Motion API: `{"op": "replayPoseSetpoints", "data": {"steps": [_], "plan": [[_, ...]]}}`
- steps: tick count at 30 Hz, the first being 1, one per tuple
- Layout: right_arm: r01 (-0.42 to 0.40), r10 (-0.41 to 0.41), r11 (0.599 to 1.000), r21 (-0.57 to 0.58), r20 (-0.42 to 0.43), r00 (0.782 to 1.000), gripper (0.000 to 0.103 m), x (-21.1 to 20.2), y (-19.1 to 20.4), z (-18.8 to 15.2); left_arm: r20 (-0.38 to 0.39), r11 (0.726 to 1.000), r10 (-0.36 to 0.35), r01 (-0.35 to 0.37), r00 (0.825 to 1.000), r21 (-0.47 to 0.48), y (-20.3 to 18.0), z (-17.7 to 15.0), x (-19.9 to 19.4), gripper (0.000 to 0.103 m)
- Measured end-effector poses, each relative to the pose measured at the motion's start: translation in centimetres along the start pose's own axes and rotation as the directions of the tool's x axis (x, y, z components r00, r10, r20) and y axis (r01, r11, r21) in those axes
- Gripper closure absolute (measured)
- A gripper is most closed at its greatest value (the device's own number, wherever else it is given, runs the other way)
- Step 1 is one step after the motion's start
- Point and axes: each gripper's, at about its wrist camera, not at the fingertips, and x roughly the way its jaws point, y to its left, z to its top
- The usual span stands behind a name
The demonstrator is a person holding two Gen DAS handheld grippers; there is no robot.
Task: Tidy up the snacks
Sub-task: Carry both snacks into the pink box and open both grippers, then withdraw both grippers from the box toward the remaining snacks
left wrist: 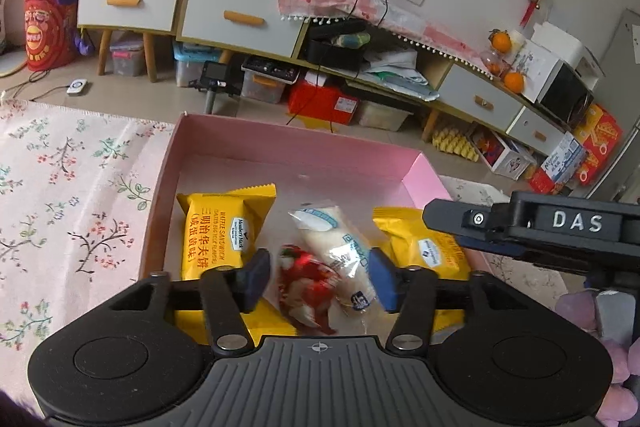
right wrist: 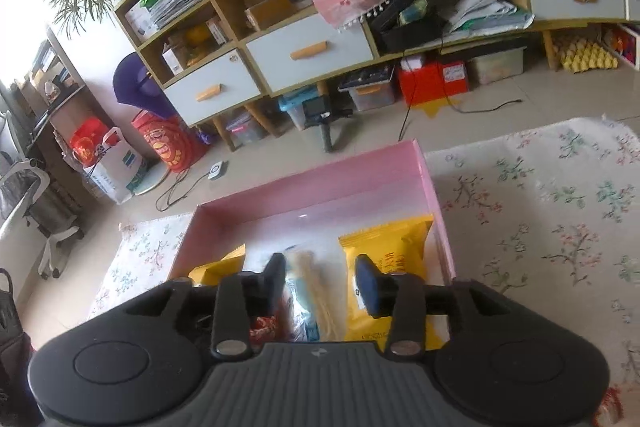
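A pink box [left wrist: 280, 147] sits on a floral rug and holds snacks. In the left wrist view, a yellow waffle-sandwich pack [left wrist: 218, 231] lies at its left, a second yellow pack [left wrist: 424, 247] at its right, with a clear white-filled pack [left wrist: 340, 247] and a red wrapped snack [left wrist: 304, 283] between them. My left gripper [left wrist: 320, 281] is open above the red and clear packs, holding nothing. The right gripper's body [left wrist: 560, 231] reaches in from the right. In the right wrist view, my right gripper [right wrist: 322, 283] is open over the pink box [right wrist: 320, 187], above the clear pack [right wrist: 308, 287], beside a yellow pack [right wrist: 396, 247].
The floral rug [left wrist: 60, 195] spreads left of the box, and in the right wrist view [right wrist: 540, 227] to its right. A low cabinet with white drawers [left wrist: 240, 19], storage bins and a camera on a small tripod [right wrist: 320, 115] stand beyond on the tiled floor.
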Motion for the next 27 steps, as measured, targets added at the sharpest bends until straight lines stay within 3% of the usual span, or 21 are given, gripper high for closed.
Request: {"op": "replayPoseSetpoints", "data": {"steps": [4,10,15,27], "plan": [[0.006,-0.006,1.0,-0.018,0.016,1.0,0.042,-1.9,0.7,0.0,-0.002,1.0,-0.002,0.002,1.0,0.013,-0.4,-0.2,-1.7,0.031],[0.039,-0.038,0.998,-0.049,0.026,0.999,0.021,-4.9,1.4,-0.6,-0.026,1.0,0.023,-0.022,0.999,0.02,-0.8,-0.5,-4.4,0.017],[0.069,-0.068,0.996,-0.059,0.029,0.997,0.016,-7.1,1.9,-1.7,-0.04,0.997,0.073,-0.071,0.997,0.03,-1.2,-1.0,-6.9,0.005],[0.098,-0.091,0.992,-0.079,0.086,0.992,0.013,-10.3,1.8,-6.0,-0.039,0.989,0.15,-0.15,0.988,0.009,0.0,-5.0,-11.1,0.002]]}}
